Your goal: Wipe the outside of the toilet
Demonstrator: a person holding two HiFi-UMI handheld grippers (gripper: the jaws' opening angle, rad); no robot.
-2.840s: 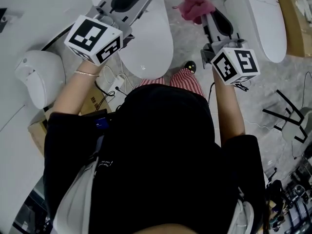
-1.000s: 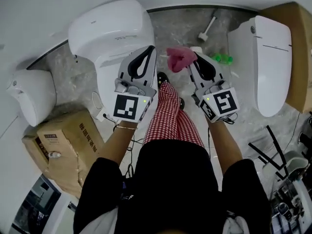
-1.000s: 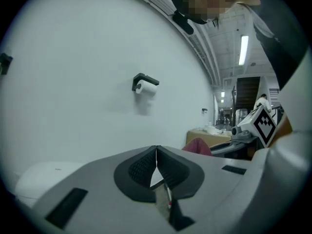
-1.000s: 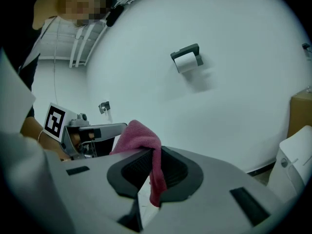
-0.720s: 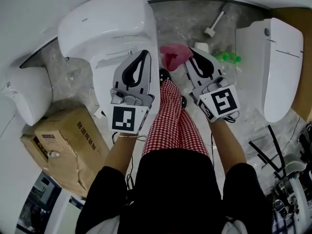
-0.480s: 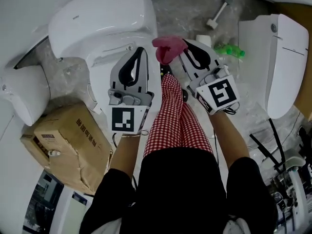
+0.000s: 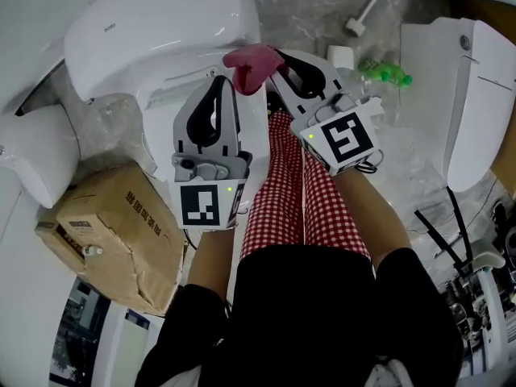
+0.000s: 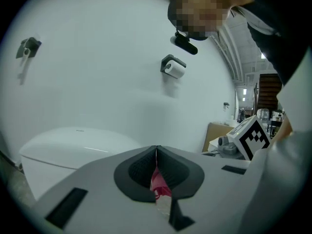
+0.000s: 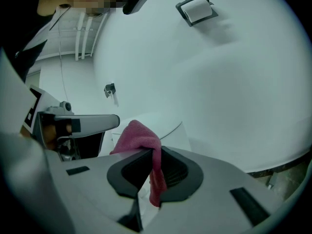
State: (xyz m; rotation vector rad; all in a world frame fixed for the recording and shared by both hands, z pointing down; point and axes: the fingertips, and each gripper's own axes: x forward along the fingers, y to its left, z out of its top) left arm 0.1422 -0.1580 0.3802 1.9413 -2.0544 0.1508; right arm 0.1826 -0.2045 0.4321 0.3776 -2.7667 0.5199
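The right gripper (image 7: pixel 272 55) has swung left since half a second ago, carrying the pink cloth (image 7: pixel 250 63) from above my checked trouser leg (image 7: pixel 282 184) to the edge of the toilet (image 7: pixel 153 31). The left gripper (image 7: pixel 221 83) has barely shifted.

I am looking down on both tools now. The right gripper is clenching the pink cloth: in the right gripper view its jaws (image 9: pixel 155 152) are pinching a fold, with the bulk of the cloth (image 9: pixel 139 135) bunching up over the tips on the left and a tail hanging down through the slot. The white toilet (image 9: pixel 170 128) is lying just beyond those tips. From the head view the cloth is overlapping the toilet's rim, but I cannot tell whether it is touching.

The left gripper is pointing at the toilet's side, just left of the cloth. In the left gripper view its jaws (image 8: pixel 156 148) are pressing tip to tip with nothing held at the tips. A sliver of red and white is showing through the slot below them, and I cannot tell what it is. The toilet's lid (image 8: pixel 73 145) is spreading out ahead and to the left of it.

A cardboard box (image 7: pixel 113 232) is sitting beside the left gripper's rear end, on its left. A second toilet (image 7: pixel 476 95) is standing well off to the right of the right gripper, with a green object (image 7: pixel 387 71) between them. A paper roll holder (image 8: pixel 173 67) is hanging on the wall ahead.
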